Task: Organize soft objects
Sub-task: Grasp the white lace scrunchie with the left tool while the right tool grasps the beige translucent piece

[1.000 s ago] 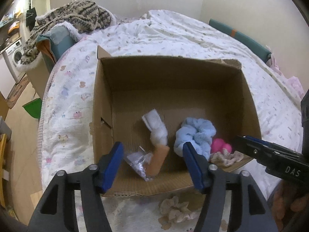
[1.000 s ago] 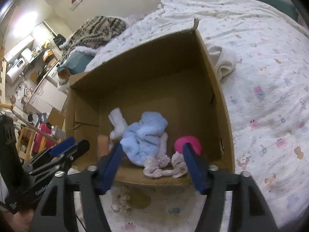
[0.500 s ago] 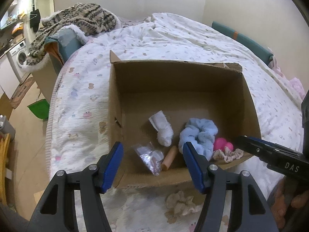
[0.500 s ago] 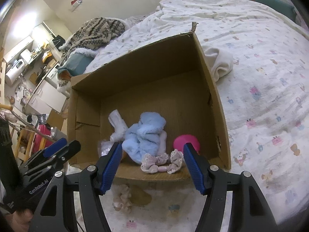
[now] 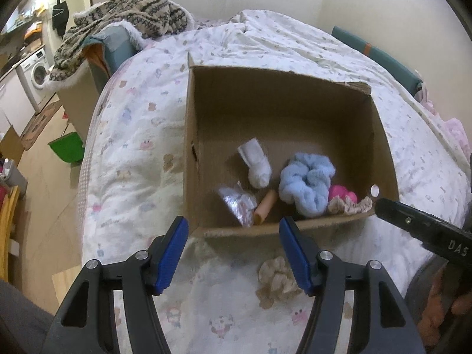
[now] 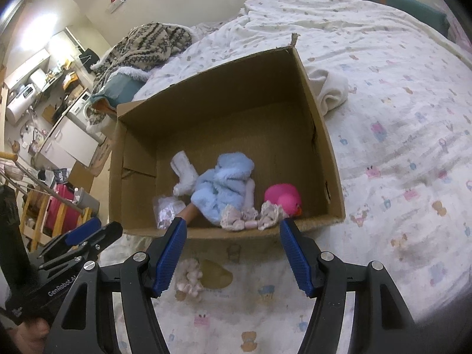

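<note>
Most soft items lie in the brown cardboard box [image 5: 380, 135]; one beige frilly scrunchie [image 5: 277, 278] remains outside, both grippers [image 5: 233, 253] [image 6: 233, 253] empty, unclenched.

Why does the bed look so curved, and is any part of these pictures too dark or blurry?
Left wrist view: the fisheye lens bows the bed, corners go black, the cardboard box stays sharp. Right wrist view: same bulge, lamp glare on the upper-left wall, the box's inside is shaded yet readable.

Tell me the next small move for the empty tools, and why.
Probably lower the left tool onto the beige scrunchie lying on the bedspread just in front of the cardboard box. Both tools are open and empty, and it is the only small soft item outside the box.
</note>
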